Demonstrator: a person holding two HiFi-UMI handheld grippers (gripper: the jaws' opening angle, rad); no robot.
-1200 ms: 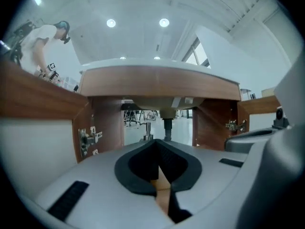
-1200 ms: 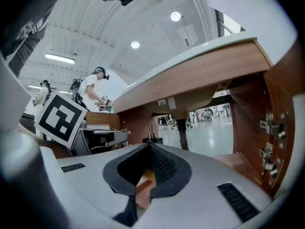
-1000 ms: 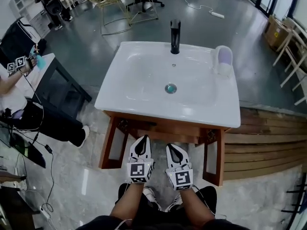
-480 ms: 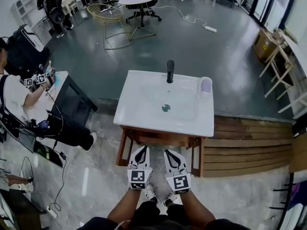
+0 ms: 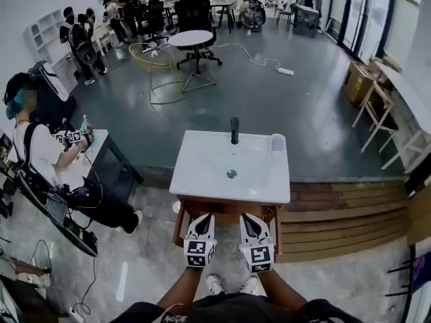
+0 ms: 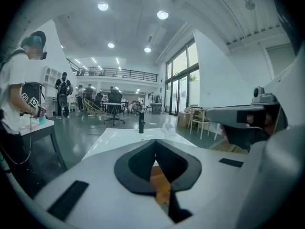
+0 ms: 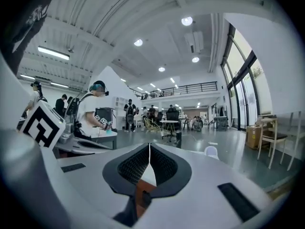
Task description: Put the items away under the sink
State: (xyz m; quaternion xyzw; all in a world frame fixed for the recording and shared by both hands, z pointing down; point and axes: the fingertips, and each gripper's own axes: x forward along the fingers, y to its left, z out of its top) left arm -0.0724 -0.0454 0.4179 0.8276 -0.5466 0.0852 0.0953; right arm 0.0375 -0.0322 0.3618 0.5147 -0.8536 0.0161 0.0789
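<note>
A white sink (image 5: 202,180) on a wooden stand (image 5: 180,222) stands just ahead of me. A black faucet (image 5: 234,130) rises at its back edge and a pale cup (image 5: 277,144) sits at its back right corner. My left gripper (image 5: 201,219) and right gripper (image 5: 248,219) hang side by side in front of the stand, both shut and holding nothing. The left gripper view shows my left gripper (image 6: 155,142) with its jaws together, and beyond it the sink (image 6: 114,138), faucet (image 6: 141,126) and cup (image 6: 167,128). In the right gripper view my right gripper (image 7: 149,147) points at the faucet (image 7: 178,140) and cup (image 7: 210,152).
A person (image 5: 40,153) works at a black table (image 5: 111,155) to the left. Wooden steps (image 5: 337,214) lie to the right of the sink. Farther back are a round table (image 5: 190,39), a wire chair (image 5: 151,58) and a cardboard box (image 5: 357,79).
The view has pulled back and up: the sink looks smaller and farther off. Both grippers stay shut and side by side below it.
</note>
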